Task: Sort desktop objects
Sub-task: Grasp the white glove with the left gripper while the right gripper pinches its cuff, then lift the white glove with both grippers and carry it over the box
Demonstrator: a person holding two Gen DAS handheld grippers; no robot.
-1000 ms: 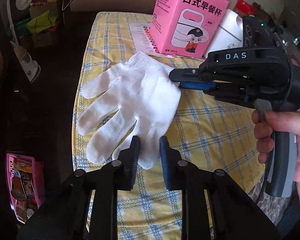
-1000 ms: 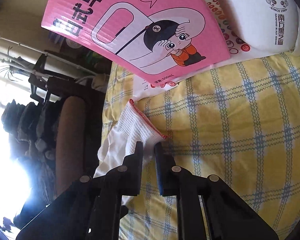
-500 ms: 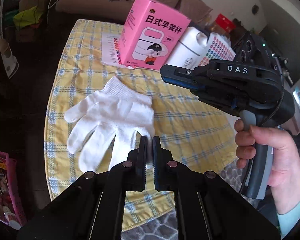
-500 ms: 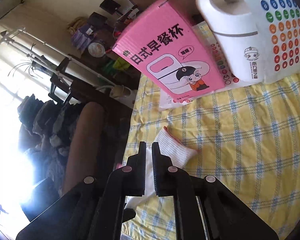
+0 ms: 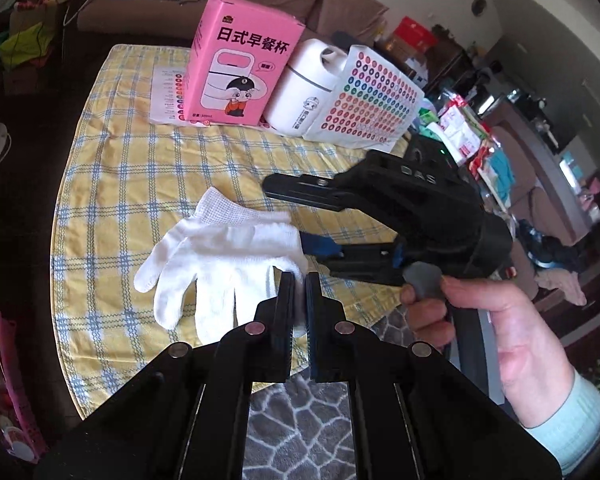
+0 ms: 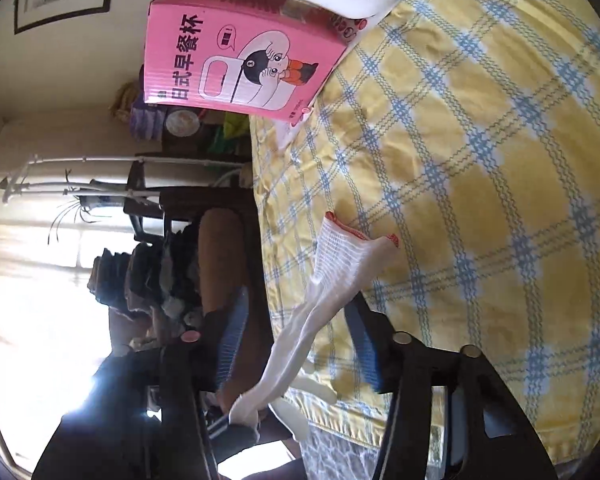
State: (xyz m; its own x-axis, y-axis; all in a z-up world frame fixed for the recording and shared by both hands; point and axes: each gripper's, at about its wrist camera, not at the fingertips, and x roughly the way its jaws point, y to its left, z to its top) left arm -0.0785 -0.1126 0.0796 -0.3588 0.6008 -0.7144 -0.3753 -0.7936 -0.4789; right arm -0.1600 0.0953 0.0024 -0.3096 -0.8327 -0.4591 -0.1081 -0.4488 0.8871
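Right wrist: my right fingers (image 6: pixel 300 340) are opening, probably releasing the glove (image 6: pixel 340 264); left fingers (image 5: pixel 299 300) stay clenched on it.

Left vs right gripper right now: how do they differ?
The left gripper is shut on the white glove's edge; the right gripper is opening, the glove between its fingers, unpinched. The left points along the table; the right is rolled sideways. Both are at the same glove.
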